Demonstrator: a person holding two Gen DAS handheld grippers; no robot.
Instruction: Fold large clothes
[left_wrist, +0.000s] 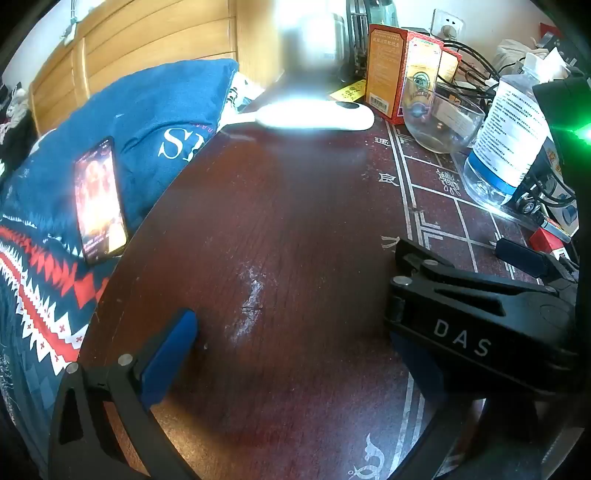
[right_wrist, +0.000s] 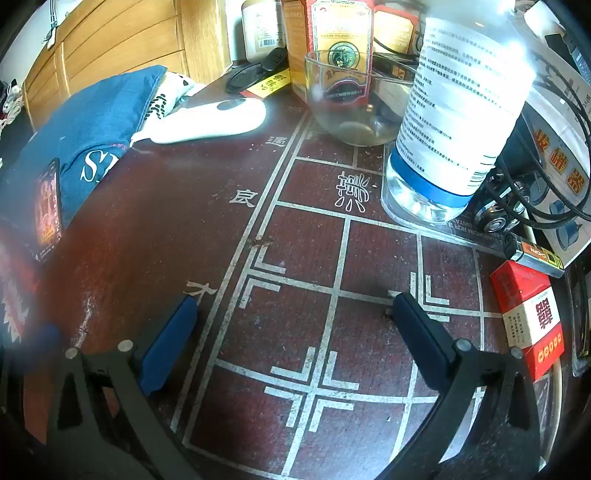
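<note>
Left wrist view: left gripper (left_wrist: 295, 362) low over a dark red table (left_wrist: 295, 221), jaws spread wide with nothing between them; its left blue pad (left_wrist: 170, 354) shows plainly, while the other is mostly hidden under the black body of the right gripper (right_wrist: 295, 345), which crosses in from the right. Right wrist view: right gripper likewise spread and empty, both pads clear above white board lines printed on the table top. Ahead of the tools, near: a glass bowl (right_wrist: 351, 107) and a plastic bottle (right_wrist: 454, 110); further ahead and to the left, a white device (right_wrist: 214, 122). To the left, off the table edge: a blue cloth (left_wrist: 147, 110) with white lettering, a phone (left_wrist: 99, 199) lying on it, and a red-and-white patterned fabric (left_wrist: 37, 295) beside it; which of the two is the garment to fold cannot be told. Handling, as judged: soft, limp and light, liable to sag and bunch; best pinched at two separated points along one edge or at corners, one tool each, once the phone is off it.
</note>
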